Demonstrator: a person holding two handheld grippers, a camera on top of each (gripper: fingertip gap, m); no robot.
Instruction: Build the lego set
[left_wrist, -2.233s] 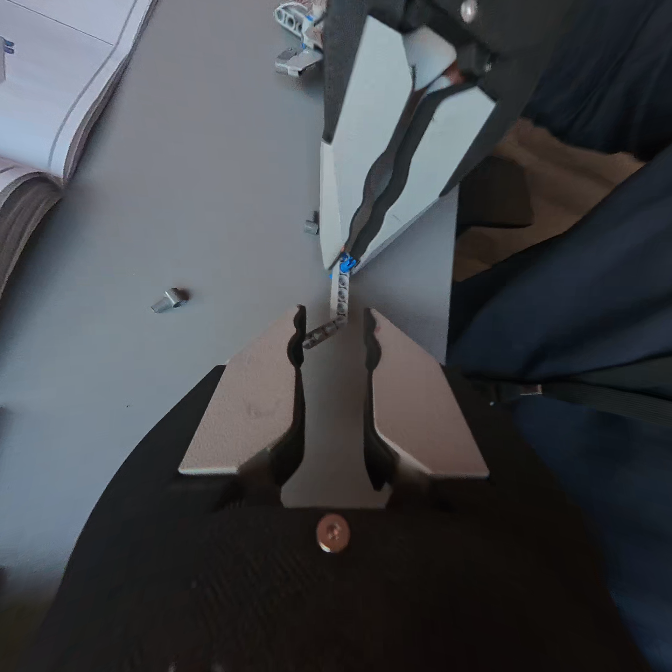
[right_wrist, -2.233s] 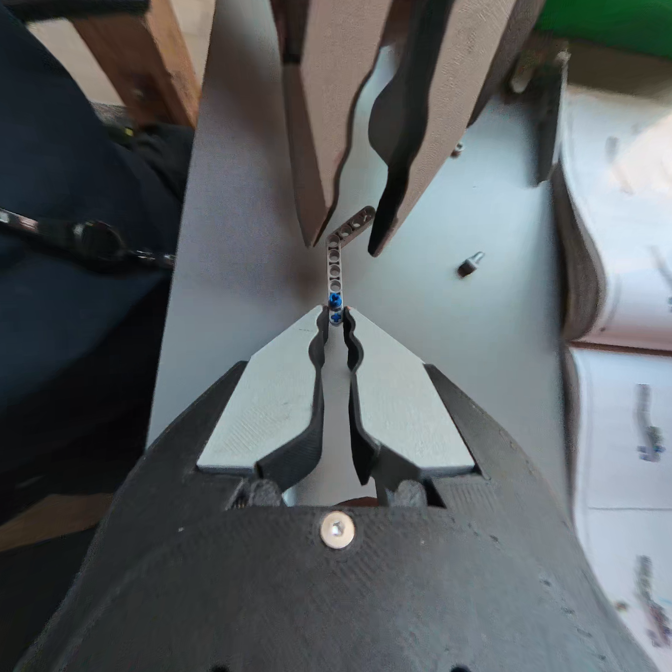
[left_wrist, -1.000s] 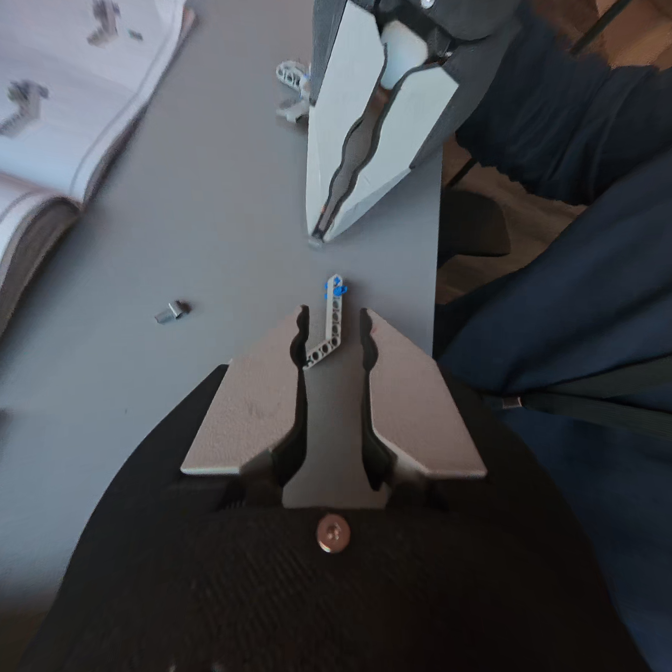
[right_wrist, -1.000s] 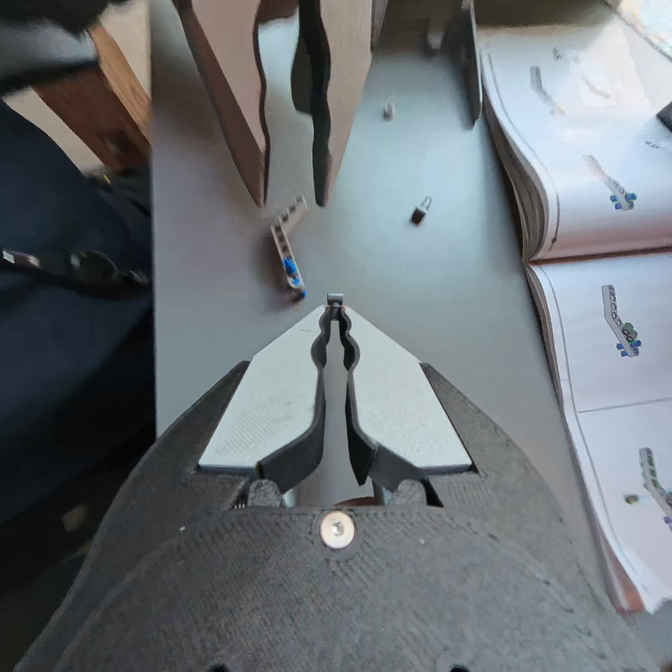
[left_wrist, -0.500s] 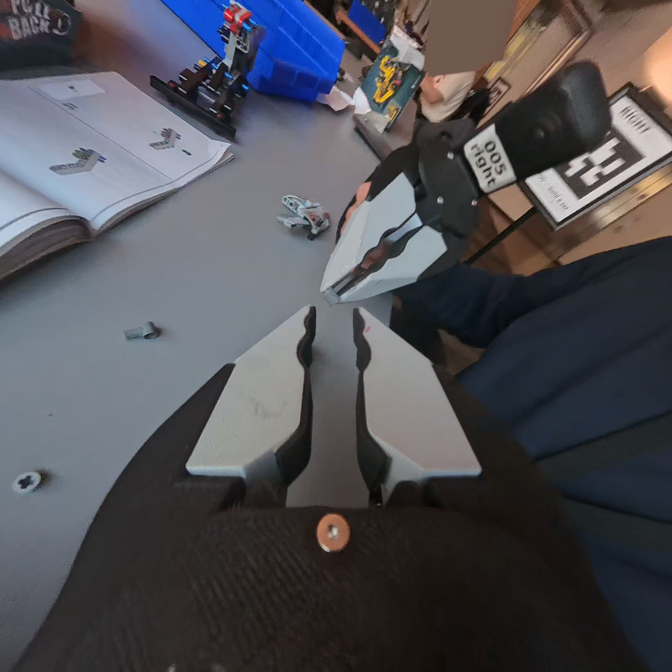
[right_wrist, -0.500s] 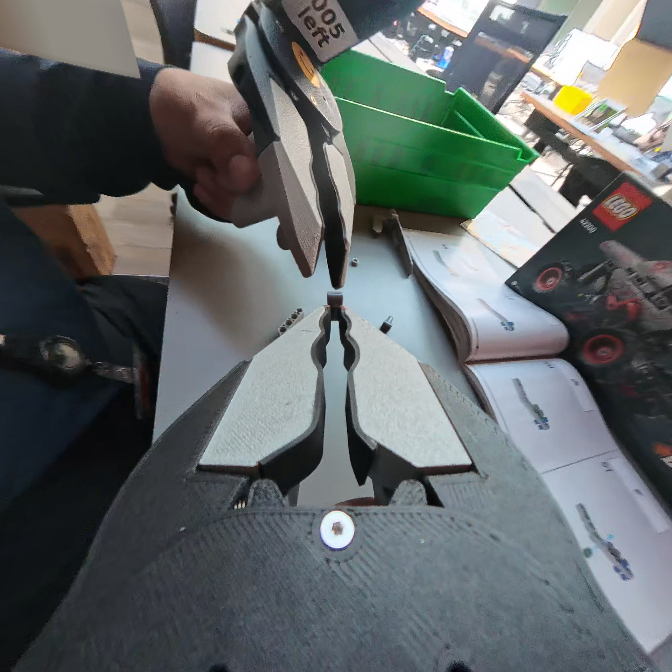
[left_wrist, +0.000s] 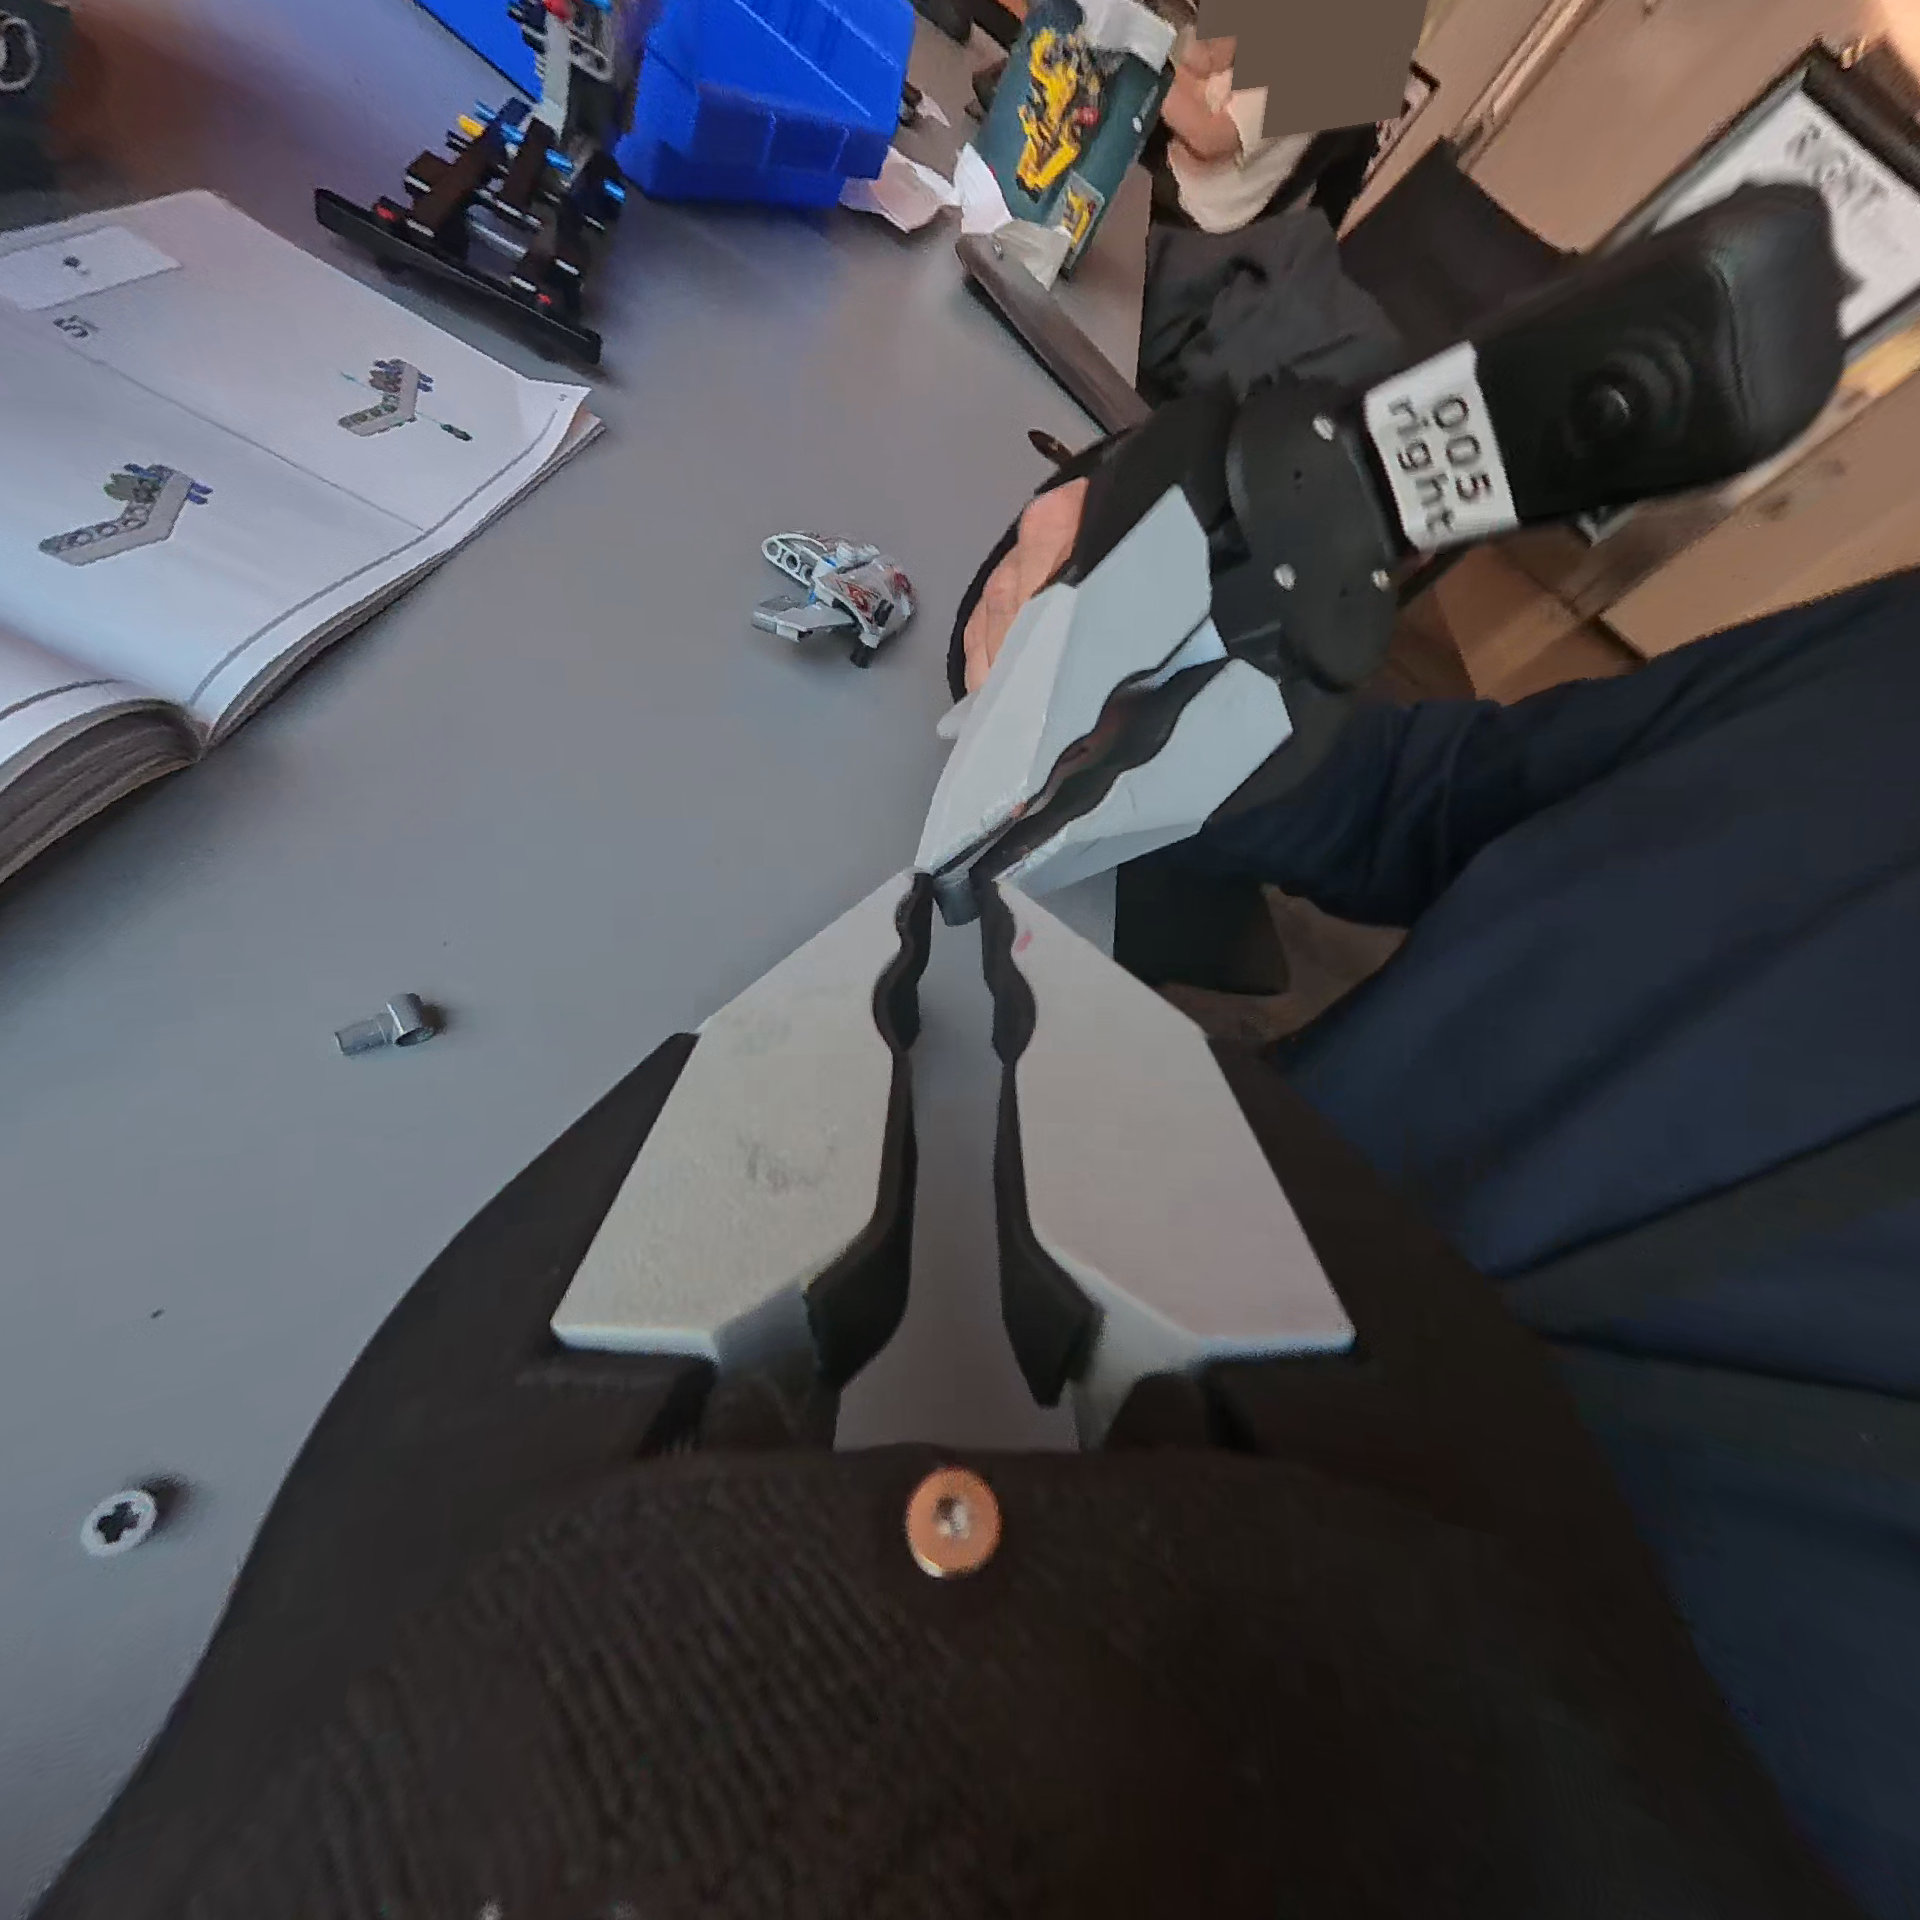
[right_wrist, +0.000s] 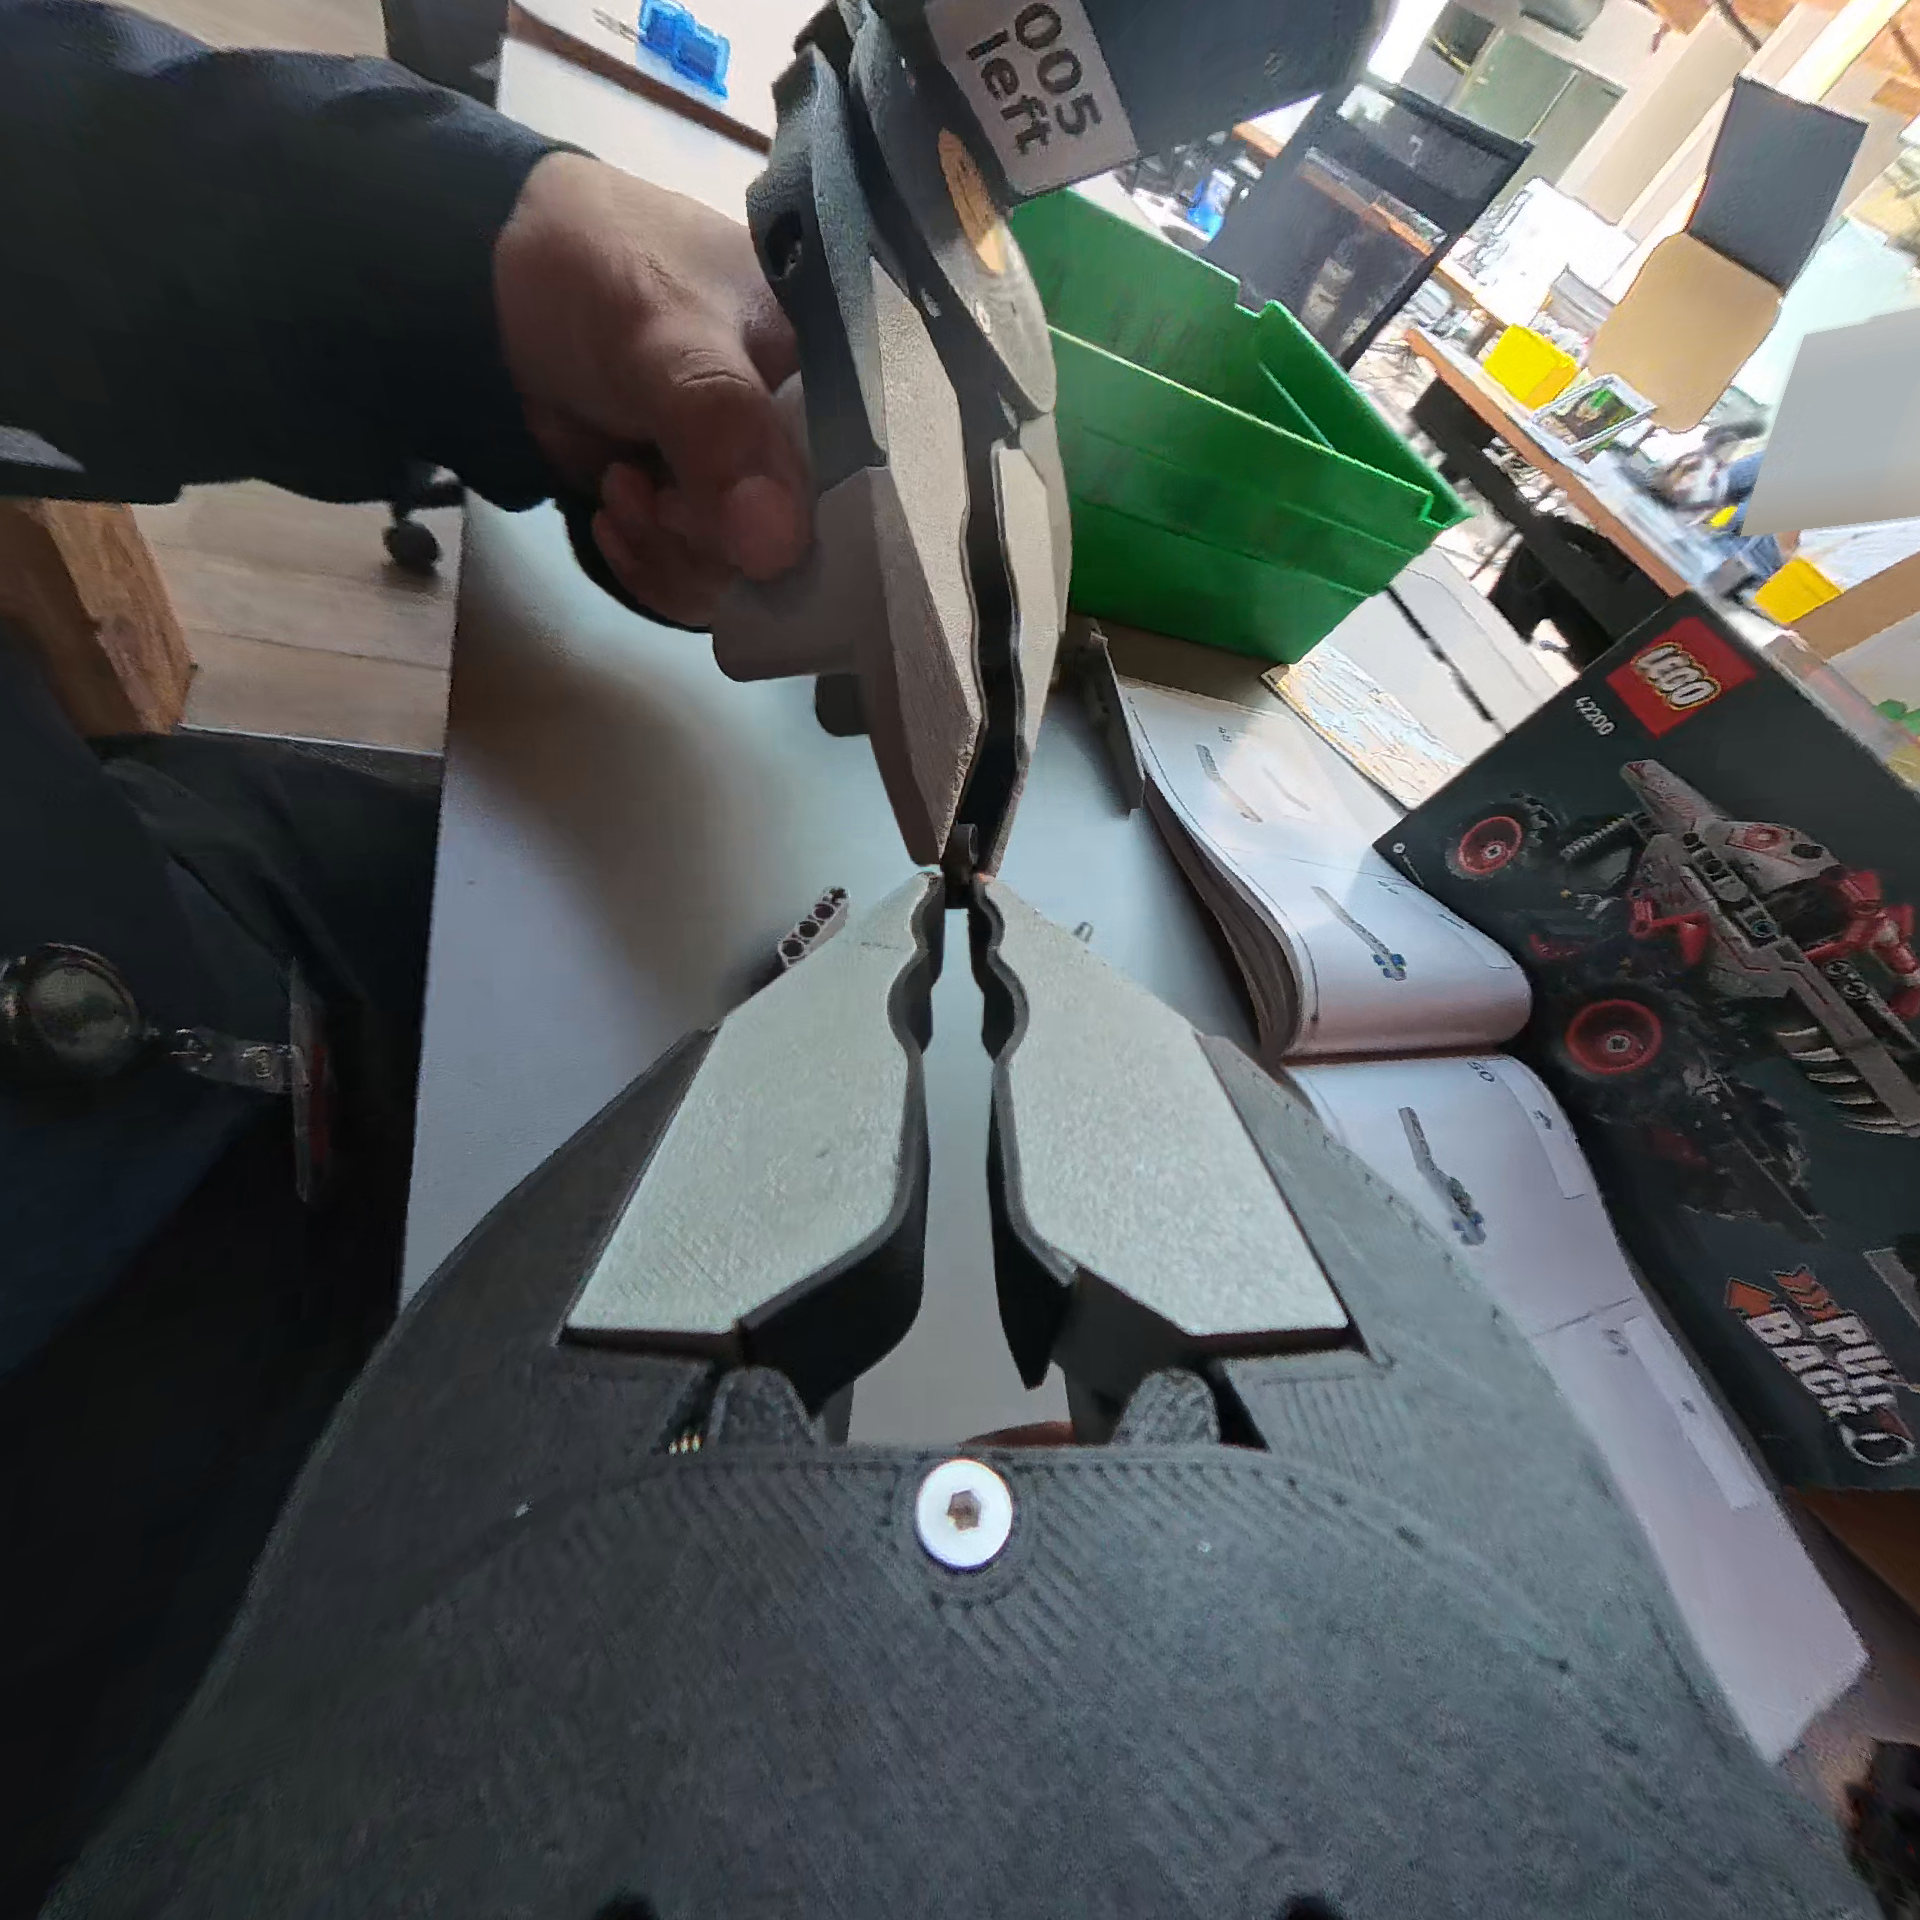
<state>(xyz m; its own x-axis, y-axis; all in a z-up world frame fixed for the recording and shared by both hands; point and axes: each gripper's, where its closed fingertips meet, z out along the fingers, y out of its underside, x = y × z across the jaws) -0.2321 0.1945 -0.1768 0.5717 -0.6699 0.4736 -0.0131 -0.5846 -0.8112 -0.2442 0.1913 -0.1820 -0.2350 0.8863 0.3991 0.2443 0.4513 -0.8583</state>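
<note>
My right gripper (right_wrist: 958, 888) is shut on a small grey connector (left_wrist: 954, 899), held tip to tip above the grey table (left_wrist: 520, 831). My left gripper (left_wrist: 953, 899) meets it from the opposite side. Its fingers are closed in on the same connector (right_wrist: 964, 844), as narrow as the right gripper's. In the left wrist view the right gripper (left_wrist: 961, 868) comes in from the upper right. In the right wrist view the left gripper (right_wrist: 964, 847) comes down from above, held by a hand. A bent grey beam (right_wrist: 816, 920) lies on the table, partly hidden behind my right finger.
On the table lie a loose grey connector (left_wrist: 384, 1023), a small round piece with a cross hole (left_wrist: 120, 1522) and a small grey subassembly (left_wrist: 836, 597). An open instruction book (left_wrist: 208, 436) is left, a black model (left_wrist: 488, 208) and blue bin (left_wrist: 769, 94) behind. The right wrist view shows a green bin (right_wrist: 1195, 447) and the set's box (right_wrist: 1714, 987). Both grippers' tips are close together, under 4 cm apart.
The bent beam was set down on the table. Both grippers rose and tilted up, the right one carrying the small connector. The left gripper's fingers have narrowed around that connector.
</note>
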